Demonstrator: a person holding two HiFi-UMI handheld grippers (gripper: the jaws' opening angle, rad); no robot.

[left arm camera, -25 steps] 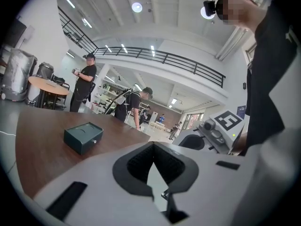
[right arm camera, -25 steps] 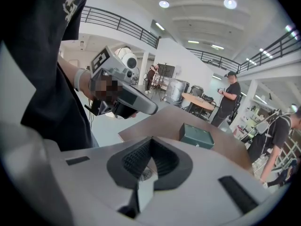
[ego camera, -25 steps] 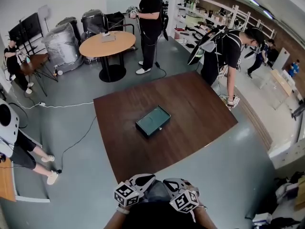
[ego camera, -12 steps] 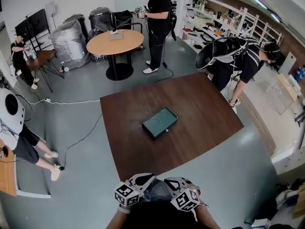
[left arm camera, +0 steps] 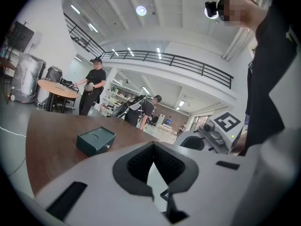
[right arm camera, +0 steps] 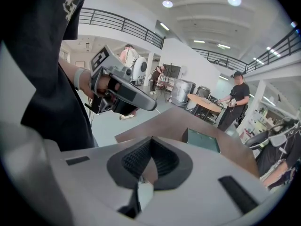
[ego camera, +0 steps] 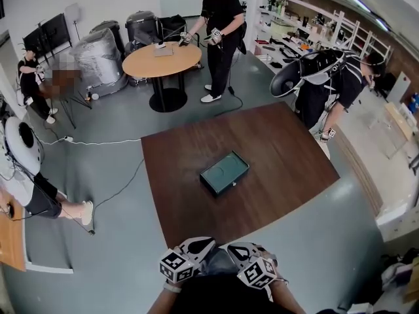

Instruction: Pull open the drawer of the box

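At the near edge of the head view, close to the body, we see the left gripper (ego camera: 196, 247) and the right gripper (ego camera: 238, 249) side by side over the grey floor (ego camera: 314, 241). In the left gripper view the left gripper (left arm camera: 153, 173) has its jaws pressed together, and nothing is between them. In the right gripper view the right gripper (right arm camera: 148, 166) is clenched in the same way and is also empty.

Farther from us stands the dark brown square wooden table (ego camera: 196, 208). The dark green flat box (ego camera: 224, 173) lies near the middle of it, well apart from both grippers. Its drawer (ego camera: 230, 186) is on the side that faces near and right, with a small pale knob, and it sits flush in the box. Both gripper views show this box (left arm camera: 96, 141) (right arm camera: 201, 140) ahead on the table top.

At the far right corner of the table a second person (ego camera: 327, 84) bends forward. Beyond it, on the left, is a round light wooden table (ego camera: 162, 59), and a person in black clothes (ego camera: 219, 25) stands just to its right.
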